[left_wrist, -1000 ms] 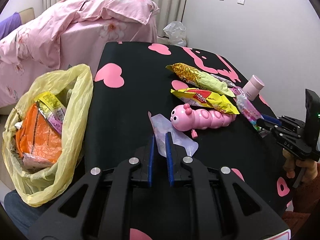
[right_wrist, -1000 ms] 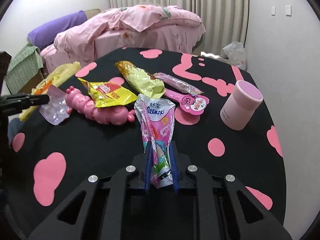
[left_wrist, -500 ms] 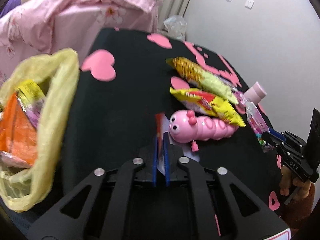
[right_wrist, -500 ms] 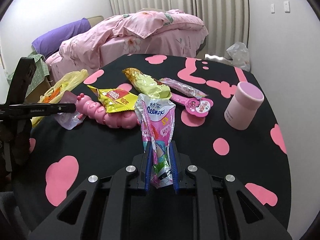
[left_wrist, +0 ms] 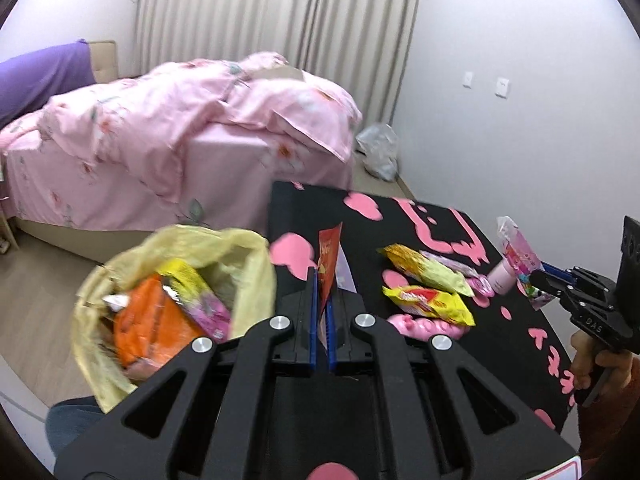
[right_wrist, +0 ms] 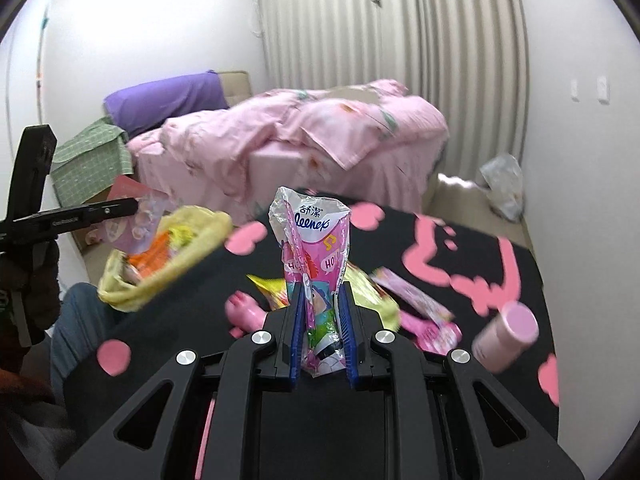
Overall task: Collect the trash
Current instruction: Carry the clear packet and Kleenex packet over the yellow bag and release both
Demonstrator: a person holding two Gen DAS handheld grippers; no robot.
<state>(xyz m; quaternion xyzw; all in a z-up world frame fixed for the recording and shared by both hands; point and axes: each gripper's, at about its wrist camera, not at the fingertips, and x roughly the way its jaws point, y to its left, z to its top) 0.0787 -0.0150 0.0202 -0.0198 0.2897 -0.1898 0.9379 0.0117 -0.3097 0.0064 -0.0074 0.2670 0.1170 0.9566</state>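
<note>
Left wrist view: my left gripper [left_wrist: 323, 312] has lifted off the table [left_wrist: 500, 344], clamped on a clear wrapper [left_wrist: 331, 264]; yellow trash bag [left_wrist: 176, 304] lower left, drop comes next.

Right wrist view: my right gripper [right_wrist: 322, 330] rose too, clamped on a tissue pack [right_wrist: 314, 256], frame center, bag at left.

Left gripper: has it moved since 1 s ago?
Yes. The left gripper, shut on a clear-and-red wrapper, has lifted off the black table and swung left toward the yellow trash bag, which now sits closer beside it.
</note>
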